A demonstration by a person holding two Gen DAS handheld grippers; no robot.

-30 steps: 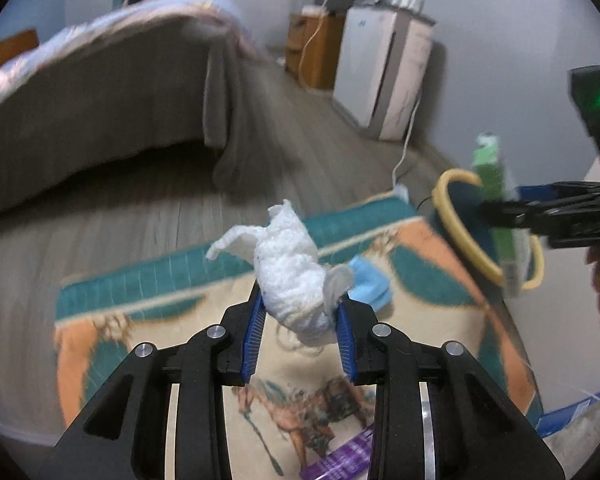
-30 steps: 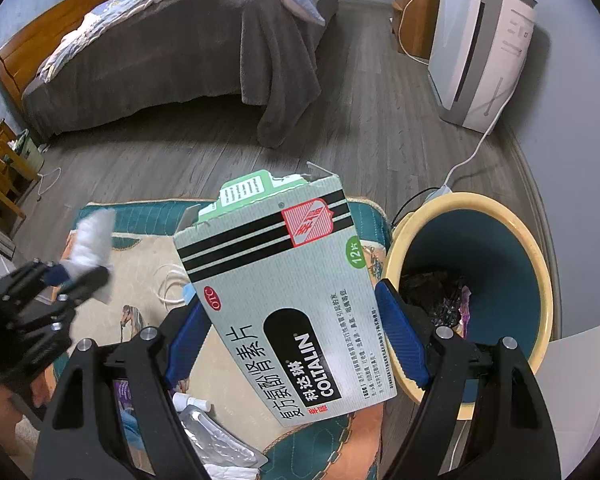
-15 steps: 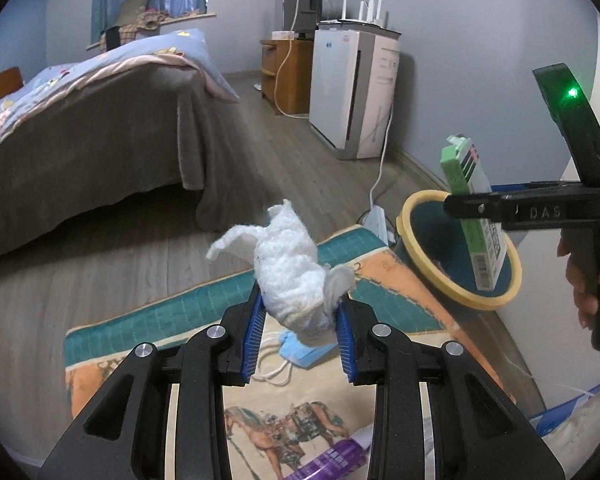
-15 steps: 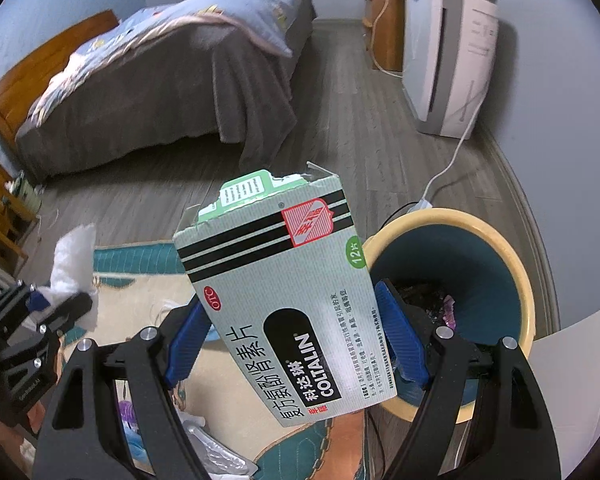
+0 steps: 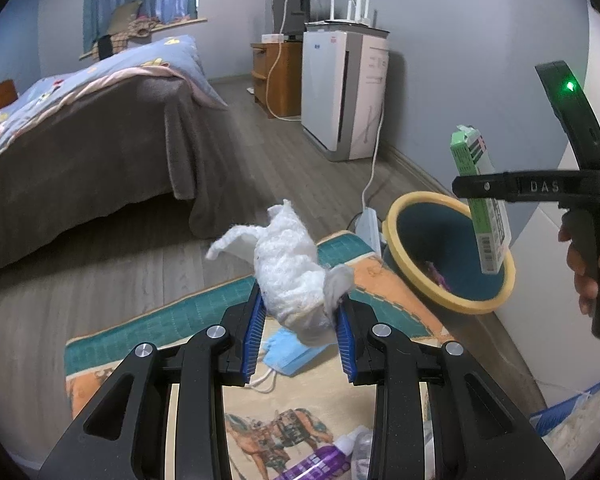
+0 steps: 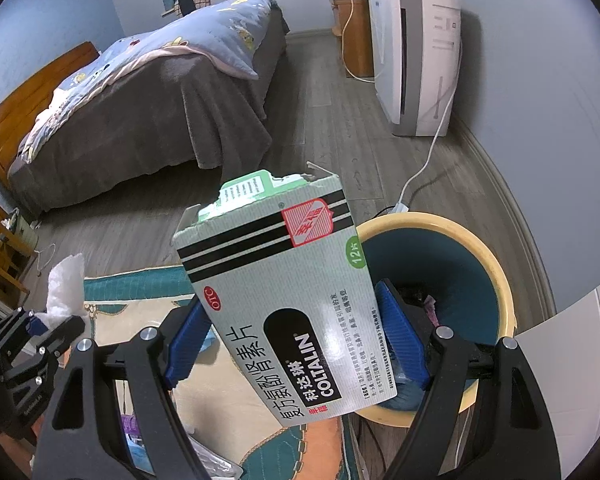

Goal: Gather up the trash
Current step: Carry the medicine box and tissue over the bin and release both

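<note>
Both grippers are rising and swinging toward the yellow-rimmed teal plastic bin (image 6: 440, 232): the right gripper (image 6: 296, 344), fingers clamped on the light, stiff grey cardboard medicine box (image 6: 284, 292), is hovering at the rim. The left gripper (image 5: 298, 332) is squeezing the soft, featherweight crumpled white tissue wad (image 5: 288, 268) at its base, above the patterned rug (image 5: 180, 316).

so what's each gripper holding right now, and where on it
Left gripper pinches the crumpled tissue at its lower end. Right gripper clamps the medicine box across its side edges, near its lower half.
</note>
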